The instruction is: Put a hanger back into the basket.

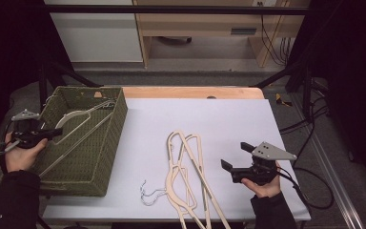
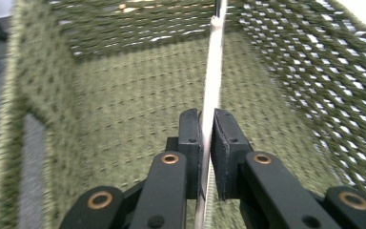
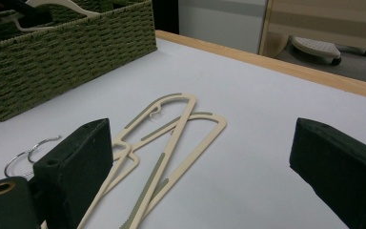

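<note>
A white worktop (image 1: 228, 119) carries a green basket (image 1: 112, 143) at its left and two cream hangers (image 1: 190, 176) lying near the middle. The left claw (image 2: 207, 143) pinches a third hanger (image 2: 213, 71) inside the basket. The right claw (image 1: 233, 157) hovers wide open just right of the lying hangers.

A white-topped bench (image 1: 228, 119) with a wooden far edge carries a green woven basket (image 1: 112, 143) at its left end. To the right of the basket, near the front edge, lie cream hangers (image 1: 190, 176) in an overlapping heap, their wire hooks (image 1: 150, 194) pointing toward the basket.
</note>
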The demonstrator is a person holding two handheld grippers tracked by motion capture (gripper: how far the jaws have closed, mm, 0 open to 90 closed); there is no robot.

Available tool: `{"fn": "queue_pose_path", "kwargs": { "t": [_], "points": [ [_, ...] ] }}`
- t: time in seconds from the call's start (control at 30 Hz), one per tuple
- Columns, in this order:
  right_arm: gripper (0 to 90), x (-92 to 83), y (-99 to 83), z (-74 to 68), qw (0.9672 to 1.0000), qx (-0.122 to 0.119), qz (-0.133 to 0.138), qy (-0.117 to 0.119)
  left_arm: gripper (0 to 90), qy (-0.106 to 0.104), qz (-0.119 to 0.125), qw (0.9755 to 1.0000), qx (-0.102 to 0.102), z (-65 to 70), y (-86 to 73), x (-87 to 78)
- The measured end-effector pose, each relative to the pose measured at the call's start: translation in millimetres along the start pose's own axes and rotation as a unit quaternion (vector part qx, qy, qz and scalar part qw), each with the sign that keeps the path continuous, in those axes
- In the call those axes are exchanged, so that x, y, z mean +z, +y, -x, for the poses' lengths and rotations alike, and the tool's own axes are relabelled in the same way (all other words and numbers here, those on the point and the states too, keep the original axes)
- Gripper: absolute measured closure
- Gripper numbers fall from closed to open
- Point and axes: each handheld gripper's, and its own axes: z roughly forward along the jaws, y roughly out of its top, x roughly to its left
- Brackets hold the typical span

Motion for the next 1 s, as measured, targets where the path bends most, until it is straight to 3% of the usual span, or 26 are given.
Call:
{"fn": "queue_pose_path", "kwargs": {
  "t": [0.1,0.13,0.37,0.67,0.9,0.97,1.0],
  "points": [
    [7.7,0.1,0.0,-0.1,1.0000,0.000,0.000,0.001,80.4,0.023,-0.015,0.9995,-0.015,-7.3,-0.7,0.0],
    [7.7,0.2,-0.1,-0.3,1.0000,0.001,-0.001,0.001,79.7,0.041,-0.026,0.9984,-0.030,-12.0,-2.1,1.0],
    [7.7,1.6,-0.6,-0.6,1.0000,0.001,-0.003,0.002,75.7,0.055,-0.040,0.9956,-0.064,-21.9,-9.9,0.6],
    [7.7,1.3,-0.7,-0.8,1.0000,0.000,-0.003,0.002,68.5,0.083,-0.062,0.9928,-0.061,-17.9,-12.4,-2.5],
    [7.5,3.1,-1.4,-1.1,1.0000,-0.002,-0.007,0.002,67.2,0.069,-0.031,0.9954,-0.059,-11.4,-16.0,-21.7],
    [7.4,2.8,-1.4,-1.2,1.0000,-0.002,-0.007,0.001,65.1,0.069,-0.017,0.9964,-0.048,-5.3,-14.7,-27.4],
    [7.5,2.1,-1.1,-1.2,1.0000,-0.001,-0.006,0.002,62.2,0.062,0.002,0.9974,-0.038,2.9,-12.8,-33.7]
  ]
}}
